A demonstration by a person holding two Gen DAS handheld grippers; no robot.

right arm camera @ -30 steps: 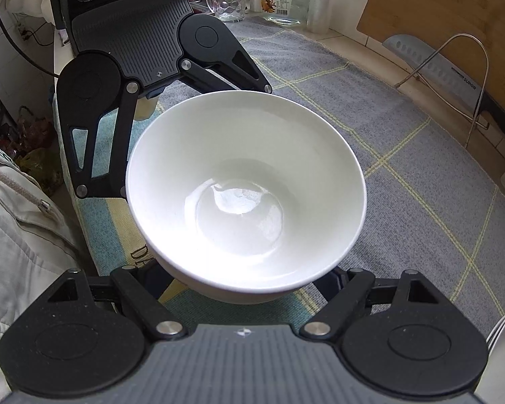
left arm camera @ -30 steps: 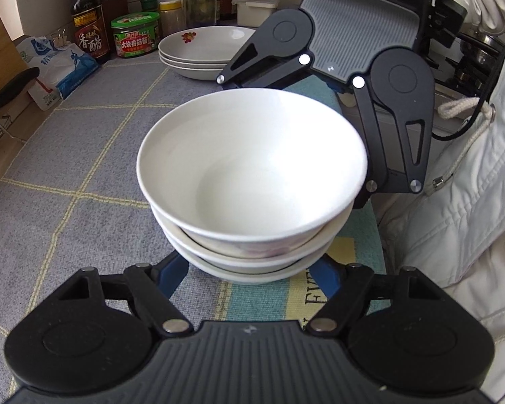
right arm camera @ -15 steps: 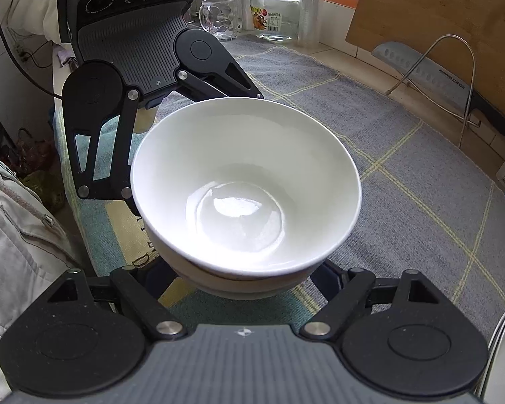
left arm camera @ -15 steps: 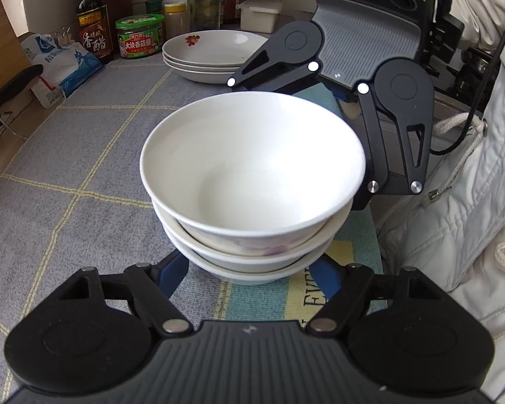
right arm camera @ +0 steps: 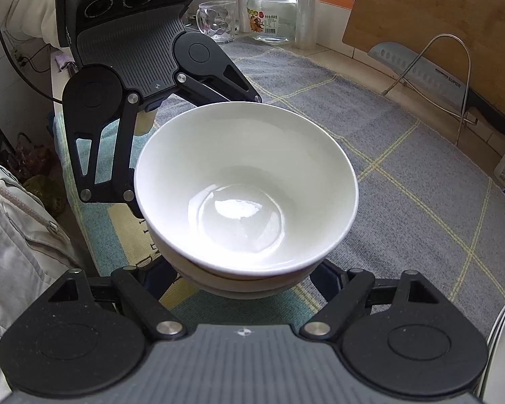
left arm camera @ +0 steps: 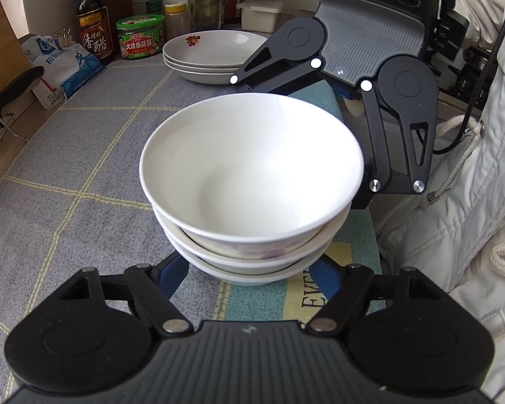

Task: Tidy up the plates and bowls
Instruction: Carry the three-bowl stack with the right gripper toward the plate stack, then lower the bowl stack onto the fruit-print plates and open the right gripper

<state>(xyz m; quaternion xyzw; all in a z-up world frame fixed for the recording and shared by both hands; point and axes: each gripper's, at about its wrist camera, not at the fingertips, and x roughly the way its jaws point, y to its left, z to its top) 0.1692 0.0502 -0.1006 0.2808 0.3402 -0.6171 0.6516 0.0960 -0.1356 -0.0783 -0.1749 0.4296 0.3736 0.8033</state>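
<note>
A: Left wrist view?
B: Stack of white bowls (left arm camera: pixel 252 181) on the cloth-covered surface (left arm camera: pixel 84 155); left tool (left arm camera: pixel 249 274) clamped on its base.
A: Right wrist view?
B: Right tool (right arm camera: pixel 249 276) straddles it low down; grip hidden, cannot tell.

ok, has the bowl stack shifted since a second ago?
No. The bowl stack sits on the same spot beside the cloth's lettering, left wrist view.

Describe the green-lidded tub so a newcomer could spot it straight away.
Start at the grey checked cloth and go to its far edge by the tiled wall. There, between the dark sauce bottle and the stacked plates, sits the green-lidded tub: short, squat, with a red label.
</note>
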